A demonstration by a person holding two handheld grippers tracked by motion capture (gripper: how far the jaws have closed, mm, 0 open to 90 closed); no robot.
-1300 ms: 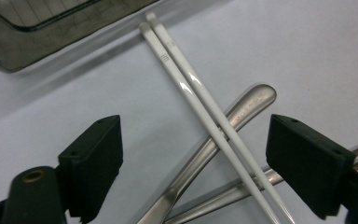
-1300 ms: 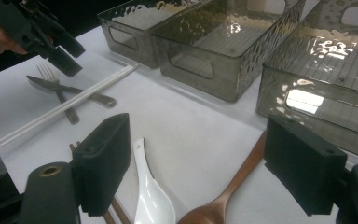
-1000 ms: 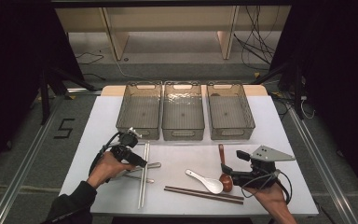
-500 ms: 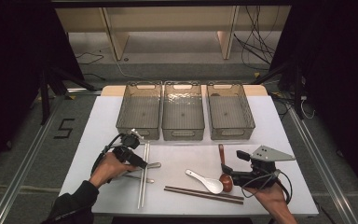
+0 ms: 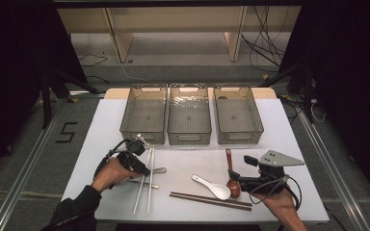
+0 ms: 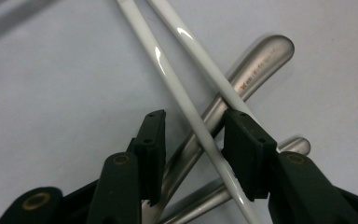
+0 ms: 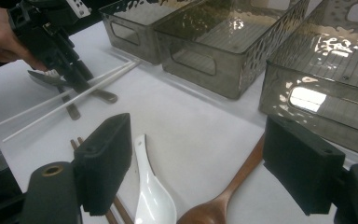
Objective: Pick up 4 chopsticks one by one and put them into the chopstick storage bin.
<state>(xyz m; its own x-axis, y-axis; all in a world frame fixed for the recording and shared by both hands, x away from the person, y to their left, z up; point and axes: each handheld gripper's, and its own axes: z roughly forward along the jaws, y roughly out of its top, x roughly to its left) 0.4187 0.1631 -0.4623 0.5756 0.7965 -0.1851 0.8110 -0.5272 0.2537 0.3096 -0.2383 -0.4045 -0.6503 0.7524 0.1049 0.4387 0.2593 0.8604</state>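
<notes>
Metal spoon handles (image 6: pixel 242 79) under white chopsticks (image 6: pixel 182 100) block fingers (image 6: pixel 151 149).

Left gripper (image 5: pixel 144 169) has edged down — closer around the white chopsticks (image 5: pixel 144 185).

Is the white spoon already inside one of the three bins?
No, the white spoon lies on the table, between the brown chopsticks and the wooden spoon.

A white tabletop (image 5: pixel 197 159) carries three clear bins (image 5: pixel 189 115) side by side along its far half. Nearer, at the left, two white chopsticks (image 5: pixel 144 185) lie across two metal handles (image 5: pixel 156 171). At the middle lie a white spoon (image 5: pixel 212 186) and, just beside it, a wooden spoon (image 5: pixel 230 171). Two brown chopsticks (image 5: pixel 209 200) lie along the near edge.
</notes>
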